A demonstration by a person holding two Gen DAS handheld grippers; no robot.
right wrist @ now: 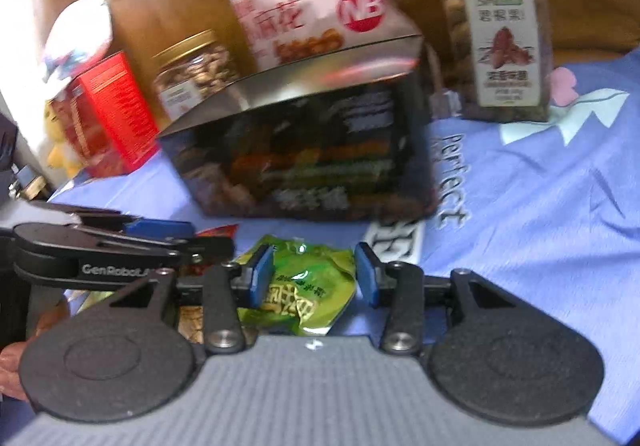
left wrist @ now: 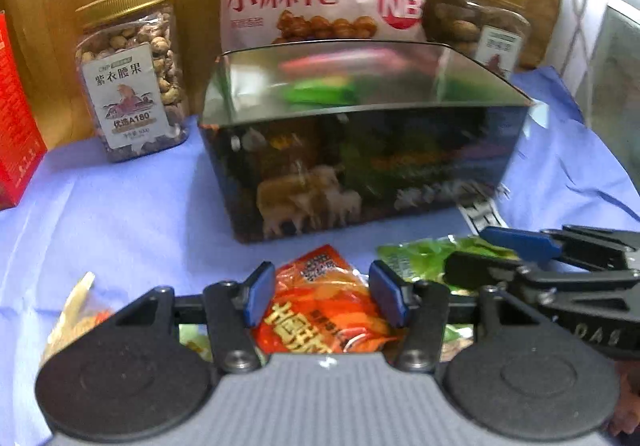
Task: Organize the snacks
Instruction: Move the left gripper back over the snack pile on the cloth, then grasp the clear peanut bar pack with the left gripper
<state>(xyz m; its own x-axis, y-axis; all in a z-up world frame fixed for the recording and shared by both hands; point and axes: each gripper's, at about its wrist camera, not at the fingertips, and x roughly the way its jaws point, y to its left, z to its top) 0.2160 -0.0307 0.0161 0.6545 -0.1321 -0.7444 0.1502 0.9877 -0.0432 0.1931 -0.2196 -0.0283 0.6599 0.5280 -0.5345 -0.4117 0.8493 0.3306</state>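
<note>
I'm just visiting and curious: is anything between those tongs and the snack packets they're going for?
Nothing visible. The orange packet already lies between the left tongs' pads, and the green packet between the right tongs'. The open dark box stands right behind them, with only bare cloth between.

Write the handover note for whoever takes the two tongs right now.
Left tongs: pads either side of the orange snack packet on the blue cloth; firm grip not confirmed.
Right tongs: around the green snack packet, a gap visible at the right pad.
Both packets lie just in front of the dark open box, which already holds a few packets.
Behind: two nut jars, pink bag, red carton.
Left to do: lift both packets into the box, then the yellow packet at near left.
</note>
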